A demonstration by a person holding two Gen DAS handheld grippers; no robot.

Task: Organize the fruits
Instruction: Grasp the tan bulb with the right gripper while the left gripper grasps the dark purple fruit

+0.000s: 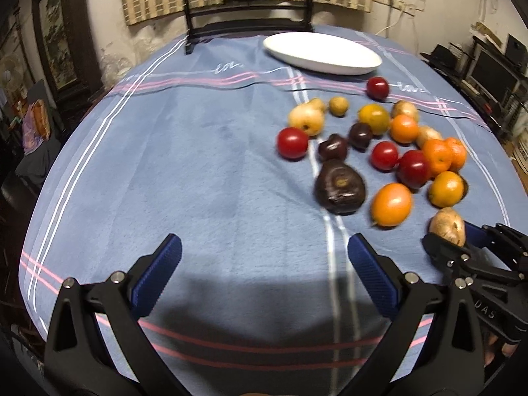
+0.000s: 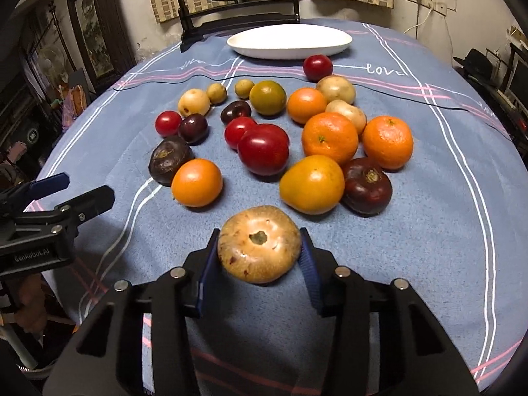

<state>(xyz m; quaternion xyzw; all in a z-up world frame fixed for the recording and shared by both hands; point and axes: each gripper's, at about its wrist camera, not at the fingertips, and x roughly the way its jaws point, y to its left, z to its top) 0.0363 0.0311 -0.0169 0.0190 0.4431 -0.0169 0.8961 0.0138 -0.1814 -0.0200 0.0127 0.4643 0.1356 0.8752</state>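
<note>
A tan, speckled round fruit lies on the blue tablecloth nearest me, and my right gripper is shut on it, blue pads pressing both its sides. The same fruit and right gripper show at the right edge of the left wrist view. Beyond lie several loose fruits: orange ones, red ones, dark purple ones and pale yellow ones. My left gripper stands open over bare cloth, left of the pile, holding nothing. An empty white oval plate sits behind the fruits.
A dark wooden stand with a round painted panel rises at the table's far edge behind the plate. The cloth's left half holds no objects. The round table drops off to the left and right, with furniture and clutter beyond.
</note>
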